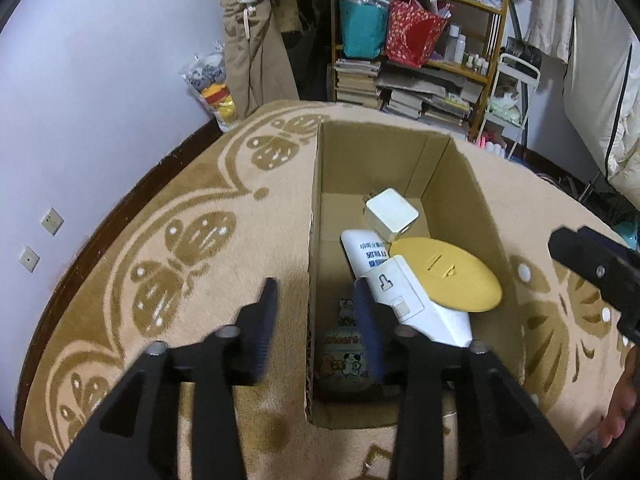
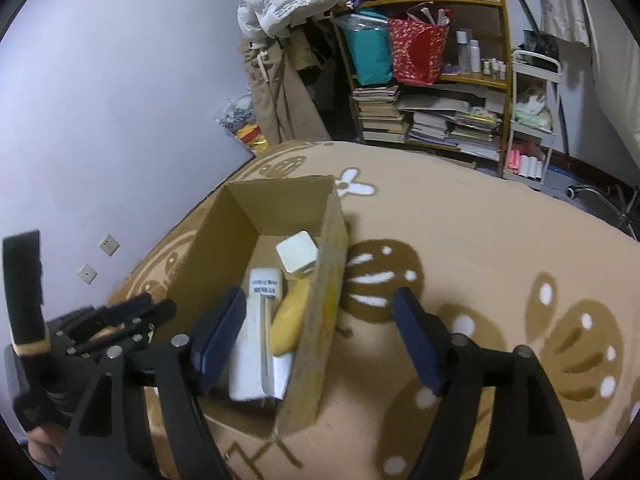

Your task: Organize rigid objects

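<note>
Rigid objects lie together in an open cardboard box (image 1: 400, 160) on a beige patterned rug (image 1: 180, 240), and none of them is in our grip. Our left gripper (image 1: 316, 296) has its jaws apart and empty, straddling the box's near left wall: one finger over the rug, the other inside the box just beside a long white carton (image 1: 412, 300). Below that finger, at the near end of the box floor, sits a small round tin (image 1: 344, 360) with cartoon print. The white carton lies slanted along the box, a flat yellow lid (image 1: 448, 276) resting against its right side. Beyond them, toward the far end, a white cube-shaped box (image 1: 392, 214) sits tilted. Our right gripper (image 2: 320, 316) also has its jaws wide apart with nothing between the pads; its left finger hangs over the box interior, its right finger over the rug, the box's right wall between them. Behind the rug stands a cluttered wooden shelf (image 1: 492, 40) with stacked books.
</note>
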### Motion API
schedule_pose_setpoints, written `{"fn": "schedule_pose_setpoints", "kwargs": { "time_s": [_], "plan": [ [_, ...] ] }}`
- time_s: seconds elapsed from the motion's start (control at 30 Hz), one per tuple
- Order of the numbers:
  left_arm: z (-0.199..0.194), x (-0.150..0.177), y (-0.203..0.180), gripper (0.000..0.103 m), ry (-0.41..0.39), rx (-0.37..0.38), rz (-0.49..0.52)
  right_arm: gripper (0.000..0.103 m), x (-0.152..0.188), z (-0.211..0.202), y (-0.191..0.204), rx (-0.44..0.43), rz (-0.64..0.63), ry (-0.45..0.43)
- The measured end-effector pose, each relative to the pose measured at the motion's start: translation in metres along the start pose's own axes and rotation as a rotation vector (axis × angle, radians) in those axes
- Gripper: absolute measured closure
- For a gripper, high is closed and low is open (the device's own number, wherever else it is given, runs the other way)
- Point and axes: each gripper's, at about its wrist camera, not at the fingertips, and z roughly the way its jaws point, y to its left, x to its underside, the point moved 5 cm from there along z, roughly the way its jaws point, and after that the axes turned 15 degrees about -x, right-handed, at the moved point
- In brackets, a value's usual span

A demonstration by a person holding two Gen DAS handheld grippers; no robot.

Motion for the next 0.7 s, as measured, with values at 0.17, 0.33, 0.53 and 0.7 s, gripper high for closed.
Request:
{"fn": "schedule_pose_setpoints", "kwargs": {
  "time_s": [0.17, 0.33, 0.53, 0.7],
  "plan": [
    [-0.022, -0.004, -0.001, 0.017, -0.059, -0.048, 0.037, 0.007, 0.003, -0.017, -0.005, 0.013, -0.001, -0.007],
    [-0.048, -0.007, -0.003, 0.002, -0.135, -0.064, 0.05, 0.0, 0.009, -0.039, -0.004, 0.018, -0.026, -0.043],
    [-0.072, -0.002, -0.002, 0.001, -0.179, -0.075, 0.064, 0.0, 0.015, -0.065, -0.003, 0.025, -0.025, -0.097],
    [-0.096, 0.003, 0.004, 0.001, -0.216, -0.071, 0.046, 0.0, 0.018, -0.09, 0.001, 0.033, -0.028, -0.141]
  ]
}}
